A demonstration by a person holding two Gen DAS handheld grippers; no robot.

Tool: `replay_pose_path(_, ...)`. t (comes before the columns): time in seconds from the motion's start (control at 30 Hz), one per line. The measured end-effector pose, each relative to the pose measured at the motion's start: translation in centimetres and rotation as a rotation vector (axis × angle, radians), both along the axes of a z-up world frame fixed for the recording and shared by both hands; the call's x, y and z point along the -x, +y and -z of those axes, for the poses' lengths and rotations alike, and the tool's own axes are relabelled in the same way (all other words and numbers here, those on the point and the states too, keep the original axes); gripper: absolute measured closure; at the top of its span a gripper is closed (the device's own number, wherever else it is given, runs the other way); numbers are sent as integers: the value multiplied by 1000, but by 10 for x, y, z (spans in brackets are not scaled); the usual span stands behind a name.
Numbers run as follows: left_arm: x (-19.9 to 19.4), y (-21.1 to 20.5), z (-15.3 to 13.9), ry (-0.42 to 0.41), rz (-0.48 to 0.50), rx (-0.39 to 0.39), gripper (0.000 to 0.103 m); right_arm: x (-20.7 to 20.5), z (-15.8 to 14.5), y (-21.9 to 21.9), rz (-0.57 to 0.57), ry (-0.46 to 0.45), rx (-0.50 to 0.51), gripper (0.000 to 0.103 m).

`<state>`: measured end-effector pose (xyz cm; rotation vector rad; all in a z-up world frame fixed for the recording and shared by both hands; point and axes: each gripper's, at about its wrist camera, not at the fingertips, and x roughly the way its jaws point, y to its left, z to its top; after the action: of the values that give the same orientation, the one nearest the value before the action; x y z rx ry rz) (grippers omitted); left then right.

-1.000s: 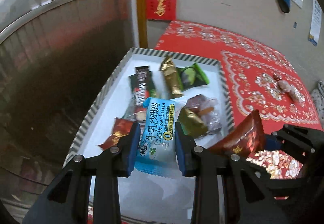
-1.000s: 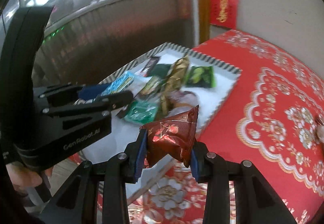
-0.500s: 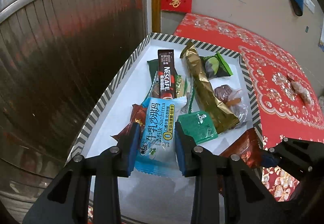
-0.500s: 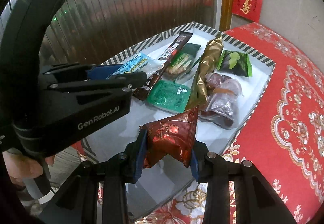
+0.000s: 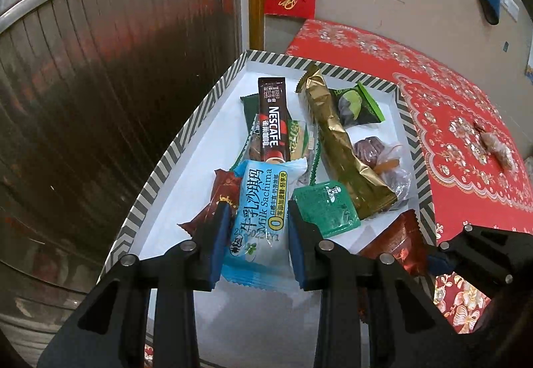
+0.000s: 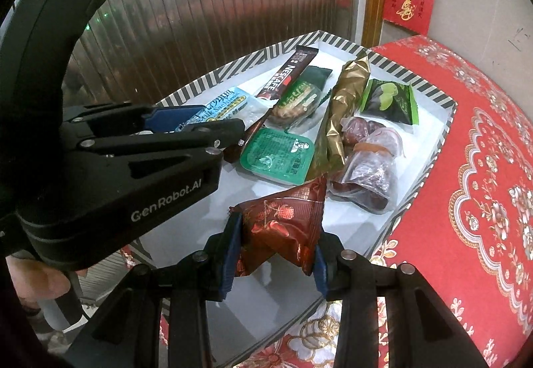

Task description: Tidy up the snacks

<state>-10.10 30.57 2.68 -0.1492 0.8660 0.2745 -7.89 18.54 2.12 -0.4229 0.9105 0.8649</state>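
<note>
My left gripper point(image 5: 259, 236) is shut on a light blue Milk Sachima packet point(image 5: 261, 221) and holds it over the near part of the white tray with a striped rim point(image 5: 160, 175). My right gripper point(image 6: 278, 246) is shut on a dark red foil snack packet point(image 6: 286, 228) above the tray's near right side; that packet also shows in the left wrist view point(image 5: 396, 244). The left gripper shows in the right wrist view point(image 6: 200, 121), to the left of the right one.
In the tray lie a Nescafe stick point(image 5: 273, 121), a long gold packet point(image 5: 339, 148), a green sauce tub point(image 5: 326, 208), a green plum packet point(image 5: 359, 105), clear-wrapped dates point(image 5: 376, 155) and another red packet point(image 5: 220, 198). A red patterned tablecloth point(image 5: 466, 121) with loose candies point(image 5: 496, 148) lies to the right.
Both grippers have moved in over the tray with their packets still held; the tray and its snacks now fill more of both views.
</note>
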Motion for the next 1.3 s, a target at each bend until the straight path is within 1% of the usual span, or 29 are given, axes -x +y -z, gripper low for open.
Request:
replay_pose_path(0.03,0,0,0,0,-1,-2,72,0,1,1,-1,0,3,62)
replay_pose_path(0.2,-2,-1,0,4,-13,-18,72,-3,1,2,6,-7,12,62)
replay_pose_path(0.27,-2,0,1,8,-26,-25,71,-6,-1,0,14,-13,5,57)
replay_pose_path(0.3,-3,0,1,8,-31,-25,69,-8,-4,-3,25,-14,-4,54)
replay_pose_path(0.33,-3,1,1,10,-36,-25,62,-10,-6,-5,36,-14,-15,50)
replay_pose_path(0.37,-3,1,1,13,-41,-26,57,-12,-10,-9,46,-12,-32,48)
replay_pose_path(0.4,-3,2,1,14,-39,-19,46,-14,-13,-12,53,-10,-46,47)
replay_pose_path(0.43,-3,3,1,8,-37,-2,42,-15,-17,-17,63,-9,-61,47)
replay_pose_path(0.47,-2,4,-1,2,-38,10,42,-16,-21,-21,71,-10,-71,47)
replay_pose_path(0.53,0,3,-5,-6,-38,11,42,-18,-29,-33,89,-16,-103,44)
replay_pose_path(0.6,0,-1,-10,-17,-40,-6,39,-20,-37,-45,116,-21,-128,40)
replay_pose_path(0.73,-1,-14,-20,-38,-16,-27,38,-28,-46,-74,176,-18,-164,39)
replay_pose_path(0.87,-7,-37,-28,-49,30,-39,38,-36,-51,-108,238,-29,-179,39)
replay_pose_path(1.03,-21,-69,-32,-47,85,-24,38,-43,-56,-149,317,-45,-180,37)
replay_pose_path(1.2,-38,-105,-33,-40,148,-20,38,-51,-55,-192,396,-56,-178,37)
replay_pose_path(1.3,-46,-127,-33,-33,184,-2,38,-54,-53,-217,442,-60,-183,37)
